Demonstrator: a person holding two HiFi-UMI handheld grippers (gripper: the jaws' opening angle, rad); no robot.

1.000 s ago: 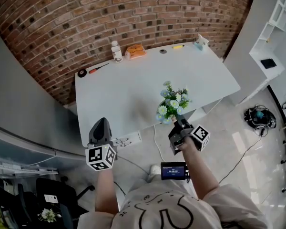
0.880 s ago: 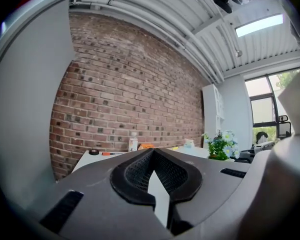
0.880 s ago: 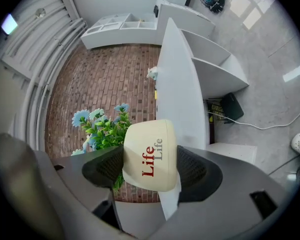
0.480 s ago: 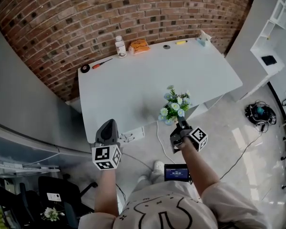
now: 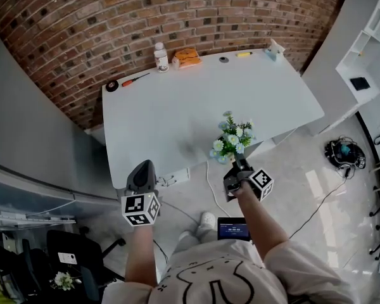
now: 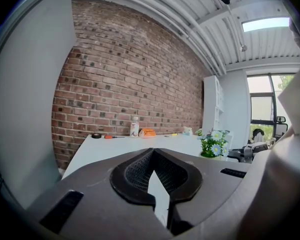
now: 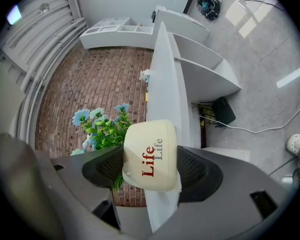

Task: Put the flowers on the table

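Note:
A bunch of blue and white flowers [image 5: 231, 137] stands in a cream pot [image 7: 150, 156] printed "Life". My right gripper [image 5: 235, 165] is shut on the pot, one pad on each side, and holds it at the front edge of the white table [image 5: 177, 106]. In the right gripper view the flowers [image 7: 101, 126] lean left of the pot and the table [image 7: 162, 74] runs edge-on behind it. My left gripper [image 5: 141, 173] hangs in front of the table's left part, shut and empty. In its own view the left gripper [image 6: 152, 156] points at the table [image 6: 115, 146].
Along the table's far edge lie a tape roll [image 5: 112, 85], a screwdriver [image 5: 134, 79], a white bottle [image 5: 160, 57], an orange packet [image 5: 187, 57] and a yellow pen [image 5: 243, 54]. White shelving [image 5: 367, 18] stands at the right. Cables [image 5: 342, 152] lie on the floor.
The right gripper with the pot has stayed at the table's front edge with only a small shift. The left gripper has drifted slightly right. Neither gripper has opened.

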